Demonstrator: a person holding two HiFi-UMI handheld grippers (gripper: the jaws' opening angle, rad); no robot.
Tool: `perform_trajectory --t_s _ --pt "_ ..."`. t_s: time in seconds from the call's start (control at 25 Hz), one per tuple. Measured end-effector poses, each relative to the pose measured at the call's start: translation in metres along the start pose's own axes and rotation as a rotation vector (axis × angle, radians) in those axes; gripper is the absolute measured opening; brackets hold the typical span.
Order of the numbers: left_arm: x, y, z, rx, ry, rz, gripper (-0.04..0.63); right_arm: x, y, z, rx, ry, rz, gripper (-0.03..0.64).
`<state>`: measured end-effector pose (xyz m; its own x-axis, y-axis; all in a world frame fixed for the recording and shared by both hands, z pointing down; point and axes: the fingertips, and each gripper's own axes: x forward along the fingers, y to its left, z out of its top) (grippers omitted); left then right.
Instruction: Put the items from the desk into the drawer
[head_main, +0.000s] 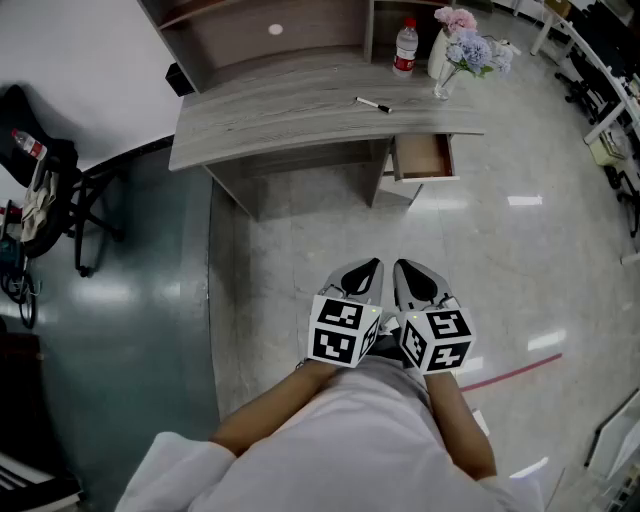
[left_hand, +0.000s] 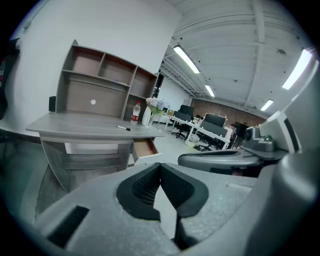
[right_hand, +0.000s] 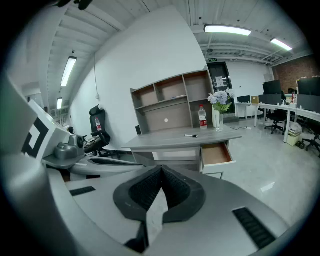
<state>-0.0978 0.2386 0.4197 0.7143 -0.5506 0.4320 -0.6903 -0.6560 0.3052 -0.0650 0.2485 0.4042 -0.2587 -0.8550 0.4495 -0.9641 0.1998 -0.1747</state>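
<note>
A black marker pen (head_main: 373, 104) lies on the grey wooden desk (head_main: 290, 115), near its right end. Under that end, a drawer (head_main: 423, 157) stands pulled open and looks empty. The same pen (right_hand: 191, 135) and open drawer (right_hand: 216, 153) show in the right gripper view, and the pen (left_hand: 124, 128) and drawer (left_hand: 145, 148) in the left gripper view. My left gripper (head_main: 366, 271) and right gripper (head_main: 410, 270) are held side by side close to my body, well short of the desk. Both are shut with nothing between the jaws.
A water bottle (head_main: 404, 47) and a vase of flowers (head_main: 455, 50) stand at the desk's back right, below a shelf unit (head_main: 270, 25). A black chair with bags (head_main: 45, 190) sits at the left. Office desks and chairs (head_main: 600, 70) line the far right.
</note>
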Motion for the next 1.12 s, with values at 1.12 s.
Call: perform_trajectory --t_s 1.12 --pt "0.027 0.045 0.02 -0.02 0.017 0.06 0.003 0.056 -0.003 0.023 0.003 0.011 0.071 0.002"
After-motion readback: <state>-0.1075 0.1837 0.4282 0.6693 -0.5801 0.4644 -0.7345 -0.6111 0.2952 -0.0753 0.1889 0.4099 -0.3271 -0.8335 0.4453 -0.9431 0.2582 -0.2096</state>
